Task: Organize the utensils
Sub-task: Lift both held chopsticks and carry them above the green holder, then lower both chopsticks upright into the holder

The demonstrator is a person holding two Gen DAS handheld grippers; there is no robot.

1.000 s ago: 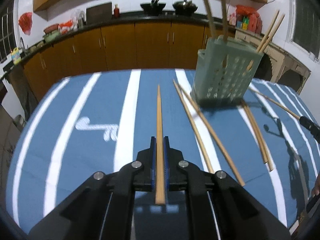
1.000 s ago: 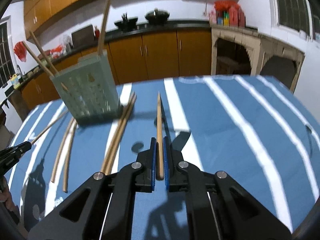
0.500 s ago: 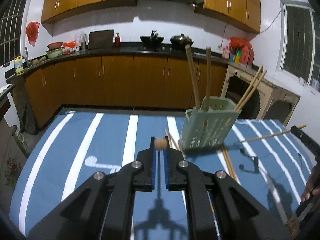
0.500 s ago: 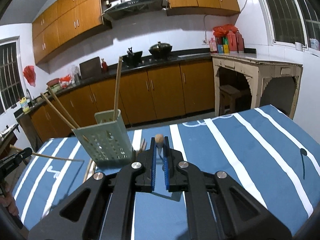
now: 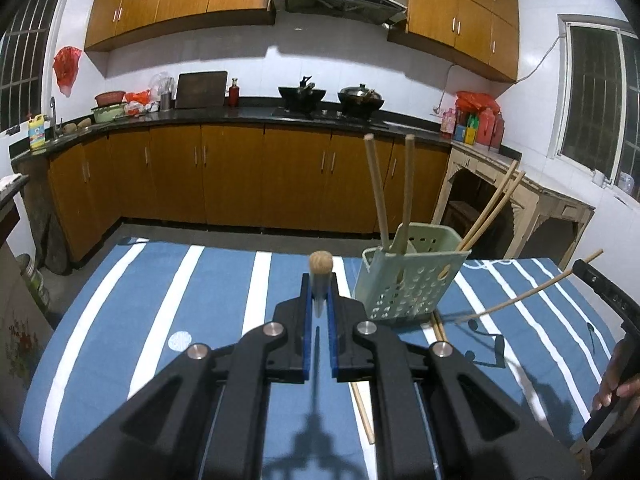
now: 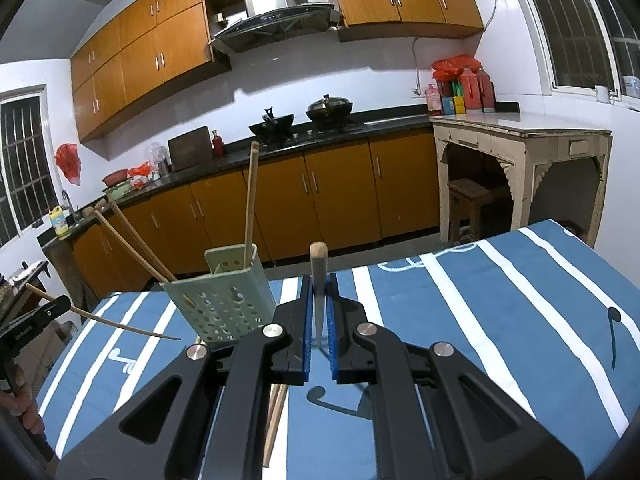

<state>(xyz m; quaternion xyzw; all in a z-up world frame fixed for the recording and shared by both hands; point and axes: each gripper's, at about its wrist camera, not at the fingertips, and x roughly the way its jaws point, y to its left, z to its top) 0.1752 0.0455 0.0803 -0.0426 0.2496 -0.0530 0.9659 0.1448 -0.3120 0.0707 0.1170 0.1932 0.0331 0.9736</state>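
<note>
Evidently each gripper (image 5: 319, 300) (image 6: 319, 296) pinches one chopstick (image 5: 320, 266) (image 6: 319, 256) end-on, aimed for the holder (image 5: 404, 280) at two o'clock.

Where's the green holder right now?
The holder stands upright on the blue striped table, right of centre in the left wrist view and left of centre in the right, chopsticks inside.

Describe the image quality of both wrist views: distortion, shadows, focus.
Left wrist view: strong fisheye bending of the counter line, dark vignette corners; the left tongs cast a hard shadow on the blue striped cloth; the held chopstick end-on looks soft. Right wrist view: same curvature; the right tongs grip a foreshortened chopstick; the green holder is sharp.
</note>
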